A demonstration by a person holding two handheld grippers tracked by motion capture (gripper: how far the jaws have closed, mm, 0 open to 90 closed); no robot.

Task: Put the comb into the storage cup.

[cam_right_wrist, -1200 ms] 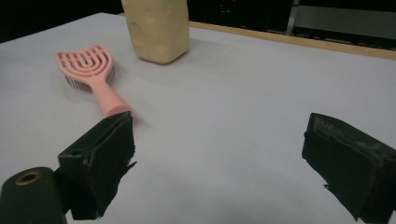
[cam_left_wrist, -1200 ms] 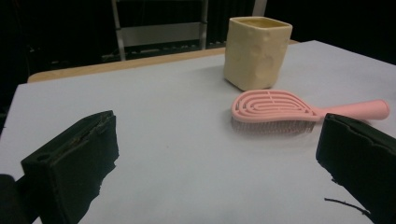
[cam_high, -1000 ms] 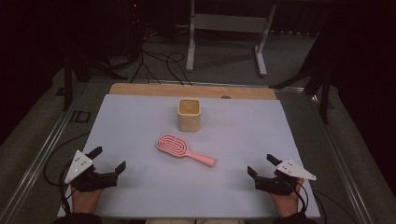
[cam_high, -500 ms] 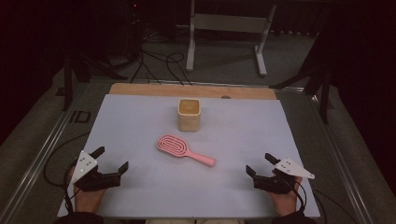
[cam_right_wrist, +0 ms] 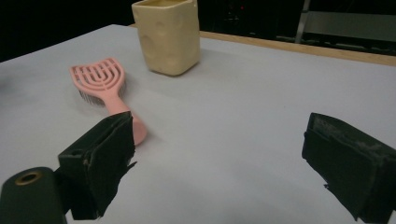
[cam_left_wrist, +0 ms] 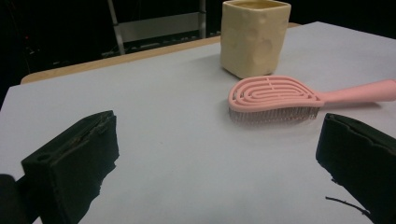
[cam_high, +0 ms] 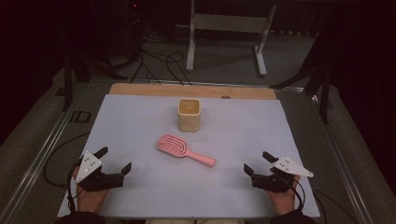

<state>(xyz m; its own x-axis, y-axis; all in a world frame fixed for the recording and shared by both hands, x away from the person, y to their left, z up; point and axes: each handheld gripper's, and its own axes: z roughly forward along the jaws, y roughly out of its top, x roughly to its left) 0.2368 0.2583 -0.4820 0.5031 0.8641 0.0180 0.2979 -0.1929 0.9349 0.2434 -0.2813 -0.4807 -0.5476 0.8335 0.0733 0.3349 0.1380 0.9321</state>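
Left gripper point(cam_high: 114, 161) drawn back, brush point(cam_left_wrist: 273, 99) bristles visible in left gripper view

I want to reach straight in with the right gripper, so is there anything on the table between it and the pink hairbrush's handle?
Nothing visible stands between them. The right gripper, jaws open, faces bare sheet up to the pink hairbrush. The yellow cup stands beyond the brush head, off that line.
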